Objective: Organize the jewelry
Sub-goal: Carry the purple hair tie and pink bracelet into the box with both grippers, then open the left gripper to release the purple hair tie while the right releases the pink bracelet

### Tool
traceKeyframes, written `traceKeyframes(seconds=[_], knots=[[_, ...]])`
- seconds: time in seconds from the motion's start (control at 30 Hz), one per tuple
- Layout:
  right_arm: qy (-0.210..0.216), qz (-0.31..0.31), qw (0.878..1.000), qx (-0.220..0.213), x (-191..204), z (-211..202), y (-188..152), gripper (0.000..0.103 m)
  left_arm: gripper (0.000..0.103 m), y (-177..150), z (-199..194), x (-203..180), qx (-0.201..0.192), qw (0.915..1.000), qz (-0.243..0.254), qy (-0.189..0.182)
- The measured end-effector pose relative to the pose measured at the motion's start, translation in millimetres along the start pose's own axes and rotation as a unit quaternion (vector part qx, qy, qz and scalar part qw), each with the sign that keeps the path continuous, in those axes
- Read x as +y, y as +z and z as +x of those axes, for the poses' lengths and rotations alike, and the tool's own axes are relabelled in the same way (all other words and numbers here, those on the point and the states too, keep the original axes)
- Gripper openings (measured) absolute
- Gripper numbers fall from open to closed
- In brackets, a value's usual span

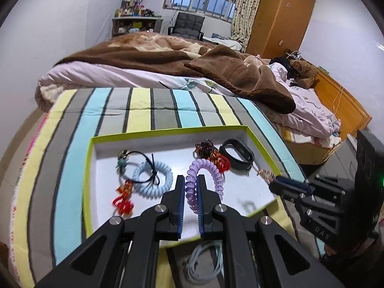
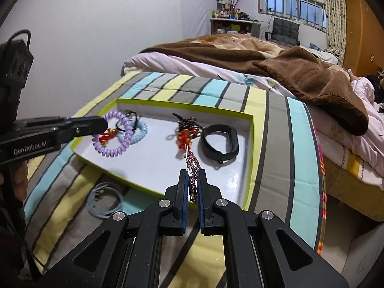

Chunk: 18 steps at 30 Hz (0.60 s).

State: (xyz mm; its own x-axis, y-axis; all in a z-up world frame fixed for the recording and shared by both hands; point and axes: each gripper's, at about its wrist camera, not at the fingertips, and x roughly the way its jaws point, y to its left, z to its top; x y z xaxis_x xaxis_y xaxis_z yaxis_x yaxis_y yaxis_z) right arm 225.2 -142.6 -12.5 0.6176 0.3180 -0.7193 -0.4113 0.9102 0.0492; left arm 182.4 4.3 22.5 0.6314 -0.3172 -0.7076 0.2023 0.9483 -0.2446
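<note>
A white tray with a lime-green rim (image 1: 168, 129) (image 2: 182, 108) lies on a striped cloth. My left gripper (image 1: 191, 180) (image 2: 103, 123) is shut on a purple spiral band (image 1: 206, 165) (image 2: 120, 141) and holds it over the tray. My right gripper (image 2: 194, 174) (image 1: 276, 184) is shut on a beaded chain (image 2: 192, 165) (image 1: 265, 175) that runs to red-orange and dark spiral bands (image 1: 213, 154) (image 2: 187, 134). A black wristband (image 1: 236, 153) (image 2: 219, 141), a light blue spiral band (image 1: 153, 177) (image 2: 140, 132), a black cord tie (image 1: 134, 158) and a red-orange piece (image 1: 123, 196) lie in the tray.
A pale blue cord necklace (image 1: 204, 264) (image 2: 105, 201) lies on the striped cloth (image 1: 144, 105) (image 2: 295, 168) in front of the tray. Behind is a bed with a brown blanket (image 1: 168, 55) (image 2: 288, 67). A wooden wardrobe (image 1: 280, 19) stands at the far right.
</note>
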Motion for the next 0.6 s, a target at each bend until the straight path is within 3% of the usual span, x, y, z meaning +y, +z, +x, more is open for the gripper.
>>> traceKeyframes(seconds=[0.07,0.6], knots=[[-0.001,0.000,1.000,0.007,-3.5,7.3,2.7,0.007,0.010,4.6,10.2,5.6,0.007,0.9998,-0.015,-0.013],[-0.003,-0.025,0.998,0.049,-12.3,42.9,5.5,0.007,0.010,10.8,63.1,12.8,0.051,0.9986,-0.014,0.007]])
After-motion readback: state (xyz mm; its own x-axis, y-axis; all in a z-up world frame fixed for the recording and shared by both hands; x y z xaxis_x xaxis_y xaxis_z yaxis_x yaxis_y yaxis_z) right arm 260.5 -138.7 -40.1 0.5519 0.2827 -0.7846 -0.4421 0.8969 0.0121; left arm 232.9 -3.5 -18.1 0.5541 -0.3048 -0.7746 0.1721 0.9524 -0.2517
